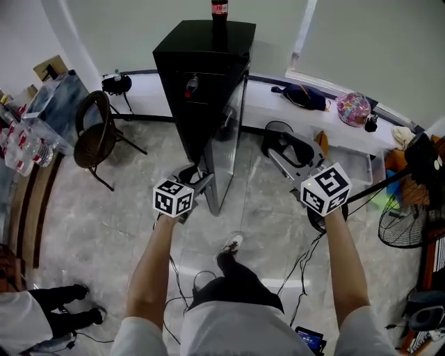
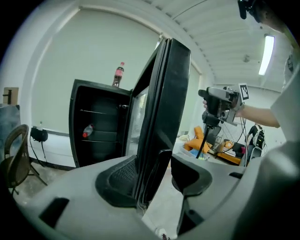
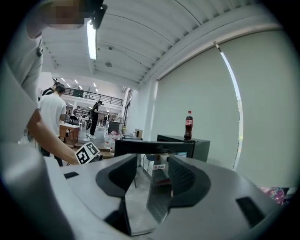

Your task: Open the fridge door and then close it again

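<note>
person's forearms (image 1: 149,271) fill the bottom of the head view. black fridge (image 1: 201,76) stands by the wall, its door (image 1: 226,146) wide open (opening looks done, closing is left). left gripper (image 1: 193,177) straddles the door's free edge, jaws apart, one pad seemingly against it, not clamped. right gripper (image 1: 286,144) hangs beside the door, jaws apart, empty. cola bottle (image 1: 220,14) sits on top.

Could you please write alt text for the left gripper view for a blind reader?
The edge of the open black fridge door stands between the parted jaws of the left gripper, nearer the left one. Behind it is the fridge, a cola bottle on top; the right gripper is held up at right.
</note>
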Demonstrator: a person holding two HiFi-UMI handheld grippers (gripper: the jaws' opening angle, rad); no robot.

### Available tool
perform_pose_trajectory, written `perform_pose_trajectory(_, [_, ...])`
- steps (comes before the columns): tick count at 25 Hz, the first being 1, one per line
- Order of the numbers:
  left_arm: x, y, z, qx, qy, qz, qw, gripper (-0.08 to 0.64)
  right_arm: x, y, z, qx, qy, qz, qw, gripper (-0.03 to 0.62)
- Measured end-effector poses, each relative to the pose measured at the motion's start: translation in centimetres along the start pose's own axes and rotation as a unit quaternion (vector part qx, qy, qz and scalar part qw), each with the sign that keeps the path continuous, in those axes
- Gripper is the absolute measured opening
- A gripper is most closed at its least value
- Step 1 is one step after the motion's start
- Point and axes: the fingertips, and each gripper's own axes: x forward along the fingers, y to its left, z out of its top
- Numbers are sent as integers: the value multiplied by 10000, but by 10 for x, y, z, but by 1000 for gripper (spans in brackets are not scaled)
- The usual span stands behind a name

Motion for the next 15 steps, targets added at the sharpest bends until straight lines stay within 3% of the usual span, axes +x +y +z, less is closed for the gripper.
perform_pose_trajectory(5, [20,-46,1,376,-100,-237,9990,192,-24,16,-11,147,116,69,9998,215])
perform_pose_trajectory(10, [45,-90,-1,335,-211,-545,9977,168,-42,18,-28,461,165,88,9988,226])
perform_pose_trajectory(15, [78,-129,3,538,-25,-951,9940,152,-46,11,-34,554,163,122,9983,245])
